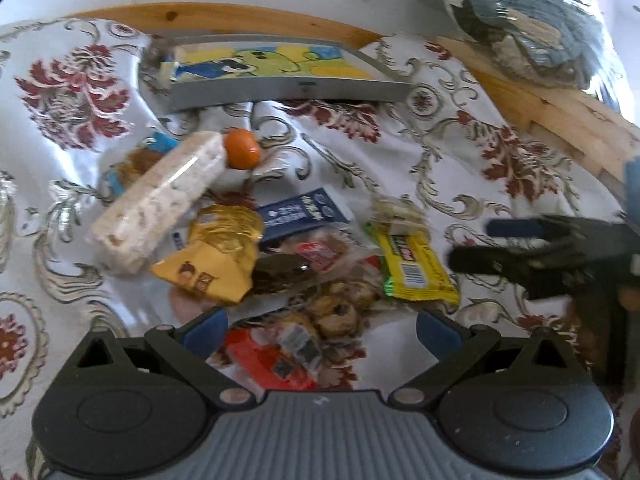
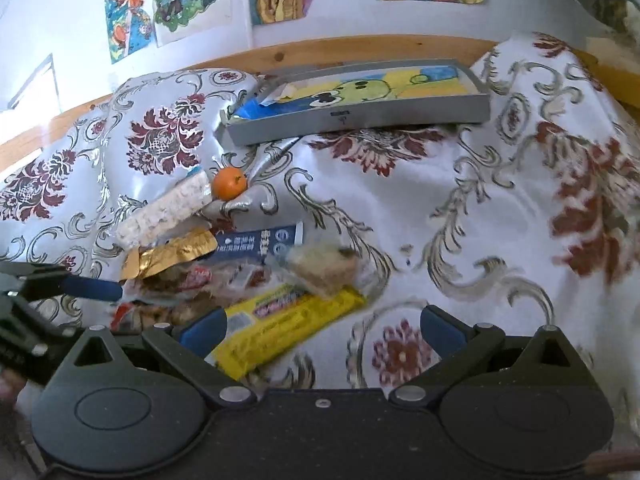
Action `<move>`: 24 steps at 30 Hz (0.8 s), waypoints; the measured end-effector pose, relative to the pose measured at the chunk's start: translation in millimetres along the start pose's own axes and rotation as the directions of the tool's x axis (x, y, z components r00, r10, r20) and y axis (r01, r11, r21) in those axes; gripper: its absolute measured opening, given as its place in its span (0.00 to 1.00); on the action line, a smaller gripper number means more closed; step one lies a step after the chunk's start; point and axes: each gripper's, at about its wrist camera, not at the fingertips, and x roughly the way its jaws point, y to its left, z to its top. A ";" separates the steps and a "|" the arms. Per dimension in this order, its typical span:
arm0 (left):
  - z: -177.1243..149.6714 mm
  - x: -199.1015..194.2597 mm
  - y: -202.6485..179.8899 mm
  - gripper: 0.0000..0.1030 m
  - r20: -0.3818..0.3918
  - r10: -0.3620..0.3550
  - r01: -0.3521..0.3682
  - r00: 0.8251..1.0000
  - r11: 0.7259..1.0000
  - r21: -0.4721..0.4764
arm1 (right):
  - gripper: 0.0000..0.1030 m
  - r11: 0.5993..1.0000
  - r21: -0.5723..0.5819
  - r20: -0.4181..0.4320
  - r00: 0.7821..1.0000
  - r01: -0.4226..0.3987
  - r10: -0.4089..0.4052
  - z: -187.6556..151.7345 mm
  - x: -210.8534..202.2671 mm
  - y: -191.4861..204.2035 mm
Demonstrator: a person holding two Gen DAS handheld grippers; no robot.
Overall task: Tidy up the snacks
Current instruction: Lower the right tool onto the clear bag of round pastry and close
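Progress: barely getting going, honestly. The snacks are all sitting in one heap on the flowery cloth, nothing sorted that the views are showing.
Left gripper: fingers spread wide, gripping nothing, hovering right over the near edge of the heap, with a red packet lying between them.
Right gripper: also wide open and empty; the yellow bar is lying just beside its left finger.
Heap: rice cake bar, orange, gold packet and blue packet are piling up ahead of the left fingers.
Tray: sitting well beyond both sets of fingertips, looking snack-free.
Left to do: basically everything.
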 end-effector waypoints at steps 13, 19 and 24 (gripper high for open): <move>5.0 14.3 8.7 0.99 -0.019 -0.090 0.090 0.996 0.995 -0.035 | 0.92 0.991 -0.096 -0.058 0.995 -0.090 0.085 37.2 71.6 -10.0; 9.1 12.9 2.4 0.99 -0.049 -0.122 0.121 0.991 0.992 -0.024 | 0.81 0.990 -0.082 -0.066 0.992 -0.113 0.108 33.7 77.2 -7.0; 10.0 10.2 1.2 0.99 -0.067 -0.113 0.110 0.991 0.992 -0.055 | 0.77 0.988 -0.103 -0.051 0.993 -0.115 0.110 28.5 70.9 -0.8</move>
